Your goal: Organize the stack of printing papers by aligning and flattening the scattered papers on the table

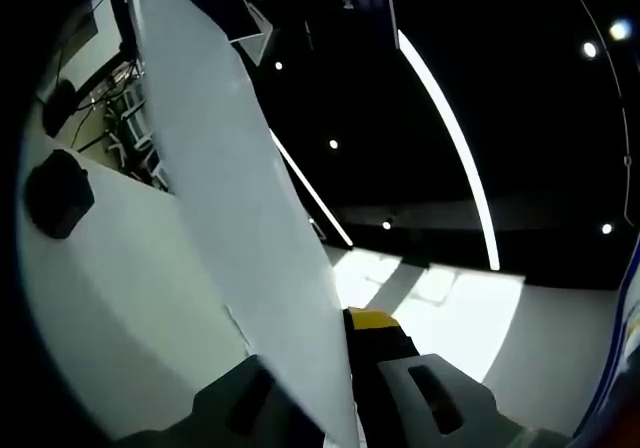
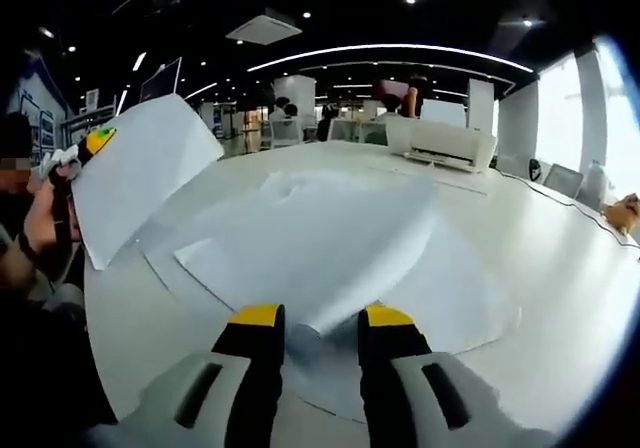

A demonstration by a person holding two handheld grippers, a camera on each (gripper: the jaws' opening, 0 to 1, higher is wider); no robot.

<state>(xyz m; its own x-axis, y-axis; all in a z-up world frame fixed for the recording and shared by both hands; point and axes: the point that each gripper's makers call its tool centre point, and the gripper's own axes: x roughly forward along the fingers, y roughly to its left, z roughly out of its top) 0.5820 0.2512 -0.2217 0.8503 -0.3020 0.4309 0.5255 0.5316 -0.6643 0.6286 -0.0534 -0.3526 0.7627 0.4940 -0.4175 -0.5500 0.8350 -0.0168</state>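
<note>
My left gripper (image 1: 318, 363) is shut on a white sheet (image 1: 230, 188), which stands up on edge between the jaws and hides the left finger's tip. From the right gripper view, that left gripper (image 2: 88, 146) holds the lifted sheet (image 2: 145, 173) at the far left, above the table. Several more white papers (image 2: 400, 278) lie scattered and overlapping on the white table (image 2: 560, 298). My right gripper (image 2: 320, 318) is low over the near edge of the pile. Its yellow-tipped fingers (image 2: 255, 316) pinch the curled fold of a bowed sheet (image 2: 310, 238).
A white printer (image 2: 440, 143) stands at the far side of the table. A person's hand (image 2: 35, 233) and sleeve are at the left edge. A dark round object (image 1: 58, 193) lies on the table. Chairs and people stand far behind.
</note>
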